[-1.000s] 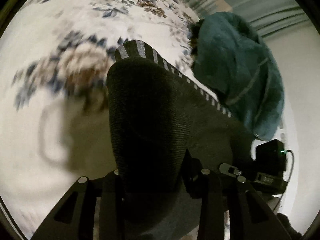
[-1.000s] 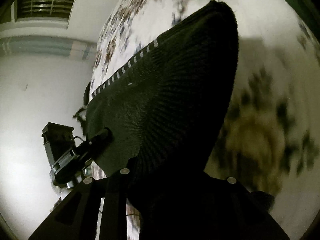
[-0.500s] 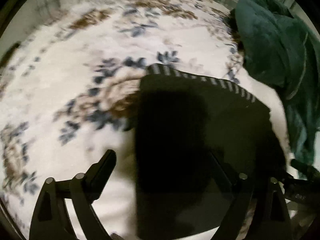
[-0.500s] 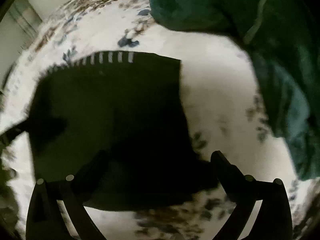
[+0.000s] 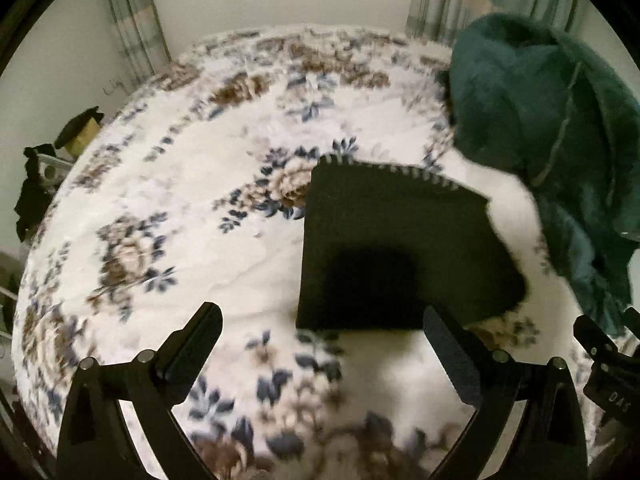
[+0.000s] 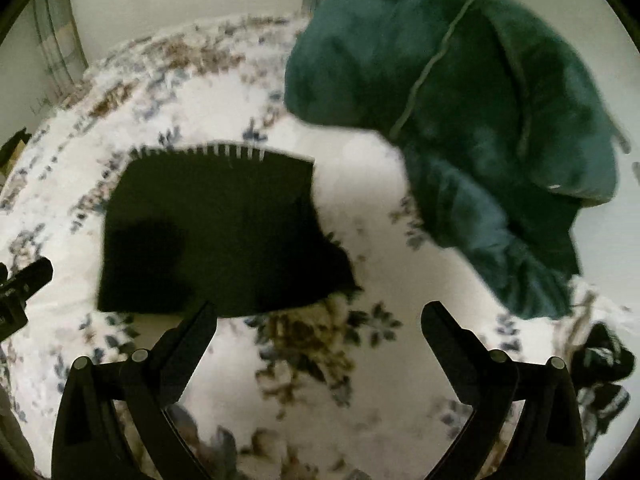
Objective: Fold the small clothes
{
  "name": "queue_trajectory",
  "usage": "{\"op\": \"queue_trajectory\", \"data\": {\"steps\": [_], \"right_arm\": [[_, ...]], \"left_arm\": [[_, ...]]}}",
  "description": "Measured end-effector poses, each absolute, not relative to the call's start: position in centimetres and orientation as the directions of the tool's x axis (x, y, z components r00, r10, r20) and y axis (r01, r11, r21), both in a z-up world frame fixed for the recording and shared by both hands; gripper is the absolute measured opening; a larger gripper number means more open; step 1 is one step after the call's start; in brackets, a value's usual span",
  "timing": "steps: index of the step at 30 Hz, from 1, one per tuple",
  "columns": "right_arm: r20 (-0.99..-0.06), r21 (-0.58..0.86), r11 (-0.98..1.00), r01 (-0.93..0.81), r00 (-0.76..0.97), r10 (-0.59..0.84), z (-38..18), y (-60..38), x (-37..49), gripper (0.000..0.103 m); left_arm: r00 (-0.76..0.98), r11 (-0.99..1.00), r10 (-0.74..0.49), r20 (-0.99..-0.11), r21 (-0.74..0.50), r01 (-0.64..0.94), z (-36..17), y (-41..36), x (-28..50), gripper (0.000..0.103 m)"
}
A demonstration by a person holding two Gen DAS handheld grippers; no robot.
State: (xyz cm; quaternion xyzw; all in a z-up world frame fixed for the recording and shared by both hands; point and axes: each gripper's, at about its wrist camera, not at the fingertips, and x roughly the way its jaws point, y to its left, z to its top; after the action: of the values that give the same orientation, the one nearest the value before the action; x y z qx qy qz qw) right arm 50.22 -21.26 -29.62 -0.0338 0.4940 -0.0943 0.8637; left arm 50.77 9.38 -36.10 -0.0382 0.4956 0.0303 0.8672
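A dark knit garment (image 5: 396, 252) with a striped far edge lies flat and folded on the floral bedspread (image 5: 192, 208). It also shows in the right wrist view (image 6: 216, 236). My left gripper (image 5: 320, 336) is open and empty, raised just short of the garment's near edge. My right gripper (image 6: 318, 332) is open and empty, near the garment's near right corner. The other gripper shows at the right edge of the left wrist view (image 5: 608, 368) and the left edge of the right wrist view (image 6: 20, 284).
A bulky teal blanket (image 6: 472, 128) is heaped on the bed right of the garment, and shows in the left wrist view (image 5: 560, 140). A small dark striped piece of clothing (image 6: 600, 364) lies at the bed's near right. Curtains and a wall stand behind the bed.
Both grippers let go of the dark garment, opened, and drew back. The garment, held up a second ago, now lies flat on the bed.
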Motion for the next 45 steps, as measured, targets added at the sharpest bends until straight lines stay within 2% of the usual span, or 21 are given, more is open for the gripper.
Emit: {"op": "queue_trajectory", "data": {"steps": [13, 21, 30, 45], "right_arm": [[-0.688, -0.137, 0.975, 0.176, 0.691, -0.221, -4.4, -21.7, 31.0, 0.103], [-0.61, -0.111, 0.985, 0.133, 0.773, -0.173, 5.5, -20.9, 20.7, 0.103], [-0.526, -0.097, 0.987, 0.128, 0.835, -0.16, 11.4, -20.7, 12.4, 0.103], [-0.507, -0.094, 0.989, 0.113, 0.85, -0.145, 13.0, -20.9, 7.9, 0.103]], "left_arm": [[0.655, 0.999, 0.006, -0.756, -0.028, -0.042, -15.3, 5.7, 35.1, 0.103], [0.723, 0.997, 0.003, -0.691, -0.053, -0.054, -6.9, 5.0, 27.0, 0.103], [0.778, 0.999, 0.017, -0.628, -0.029, -0.046, -2.6, 4.8, 20.6, 0.103], [0.805, 0.997, 0.034, -0.592, -0.031, -0.065, -1.3, 5.1, 16.4, 0.103]]}}
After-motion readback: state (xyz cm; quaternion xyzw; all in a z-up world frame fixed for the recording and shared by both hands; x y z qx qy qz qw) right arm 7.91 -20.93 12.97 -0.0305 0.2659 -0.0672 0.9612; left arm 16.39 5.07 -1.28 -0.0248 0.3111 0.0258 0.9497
